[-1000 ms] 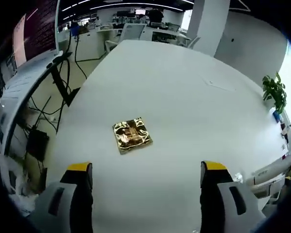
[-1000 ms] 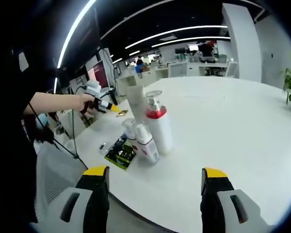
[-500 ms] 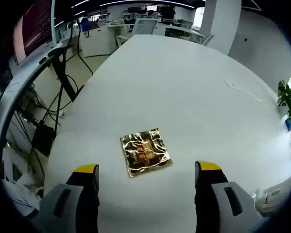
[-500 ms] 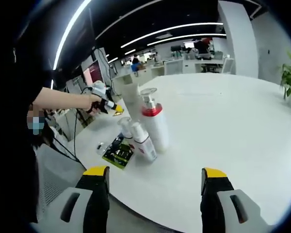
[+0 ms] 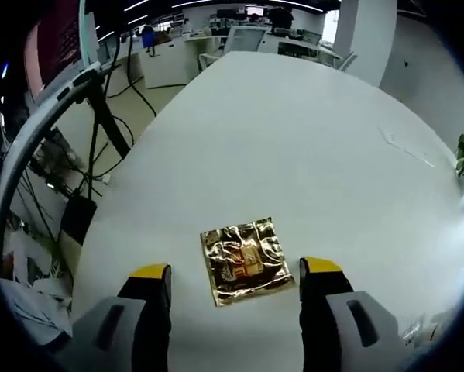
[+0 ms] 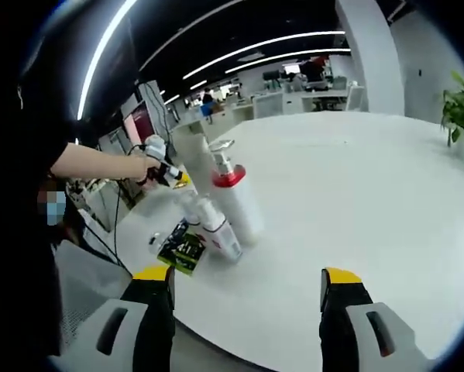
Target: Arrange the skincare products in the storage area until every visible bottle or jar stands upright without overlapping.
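My left gripper (image 5: 235, 271) has its jaws spread wide, nothing between them, hovering low over the white table (image 5: 293, 139). The gold foil sachet (image 5: 244, 261) lies flat on the table just ahead of the tips, sitting in the gap between the two jaws, crinkled, with a reddish print in the middle. Table edge runs off to the left of that view, cables and a stand on the floor beyond it.

My right gripper (image 6: 247, 277) is also spread wide and empty, held back from the table edge. Ahead and left of it, the skincare group: a tall white pump bottle (image 6: 235, 205) with a red collar, upright; a smaller white bottle (image 6: 216, 231) with a red band just beside it, can't tell if touching. A pale tall tube (image 6: 191, 152) stands behind them. A dark green flat packet (image 6: 181, 249) lies on the table by the edge, next to the small bottle.

Further left in the right gripper view, my hand (image 6: 145, 164) holds the left gripper out over the table, beyond the bottles.
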